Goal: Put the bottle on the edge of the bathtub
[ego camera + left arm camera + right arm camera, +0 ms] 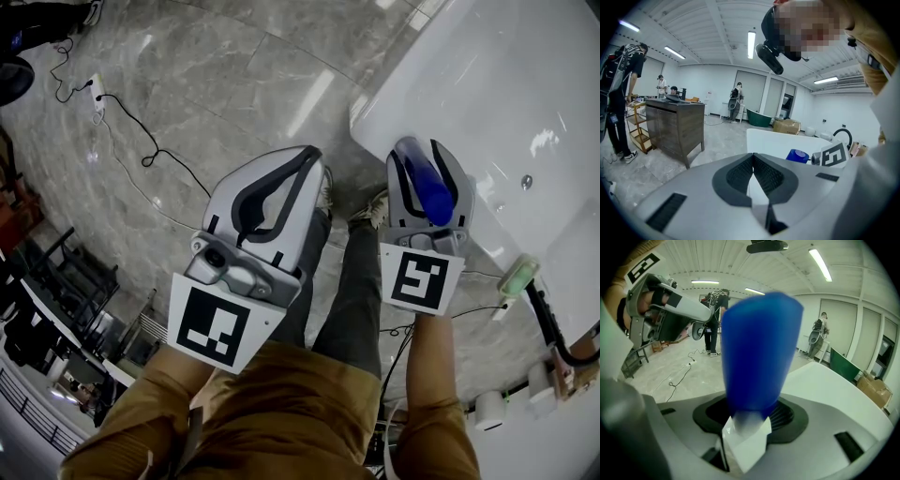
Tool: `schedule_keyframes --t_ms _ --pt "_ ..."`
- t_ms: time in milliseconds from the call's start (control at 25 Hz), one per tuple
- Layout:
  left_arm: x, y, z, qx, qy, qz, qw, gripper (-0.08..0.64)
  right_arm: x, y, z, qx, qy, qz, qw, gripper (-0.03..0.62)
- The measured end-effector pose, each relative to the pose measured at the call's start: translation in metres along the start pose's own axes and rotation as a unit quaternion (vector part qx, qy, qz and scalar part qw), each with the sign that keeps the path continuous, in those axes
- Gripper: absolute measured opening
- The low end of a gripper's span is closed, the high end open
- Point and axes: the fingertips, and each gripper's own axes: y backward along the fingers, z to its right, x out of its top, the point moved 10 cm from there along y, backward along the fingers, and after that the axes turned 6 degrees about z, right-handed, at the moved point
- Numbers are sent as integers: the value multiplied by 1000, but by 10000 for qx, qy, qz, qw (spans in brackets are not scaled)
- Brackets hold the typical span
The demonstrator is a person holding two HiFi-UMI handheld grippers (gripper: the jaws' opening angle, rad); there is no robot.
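Right gripper (424, 156) clasps the blue bottle (429, 192) between its jaws, above the bathtub edge (412, 89).

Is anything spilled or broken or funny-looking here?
Nothing looks spilled or broken. The only odd thing is that the blue bottle isn't standing up. It lies lengthwise between the jaws of the right gripper, pointing at the edge of the bathtub.
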Motion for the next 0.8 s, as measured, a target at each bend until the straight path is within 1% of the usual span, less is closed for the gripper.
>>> schedule_keyframes --t_ms 160,280,440,800 --pt "-3 -2 1 -21 16 -43 10000 8 -3 -1 2 26 -86 90 9999 270" --pt "-4 -2 2 -22 23 -51 10000 8 -5 0 1 68 -41 75 9999 304" --pt "-3 -2 5 -46 22 -56 10000 8 -8 2 1 103 4 -45 9999 307" --pt "-3 -2 11 -105 48 -62 9999 8 -10 12 -2 120 158 -123 9997 307"
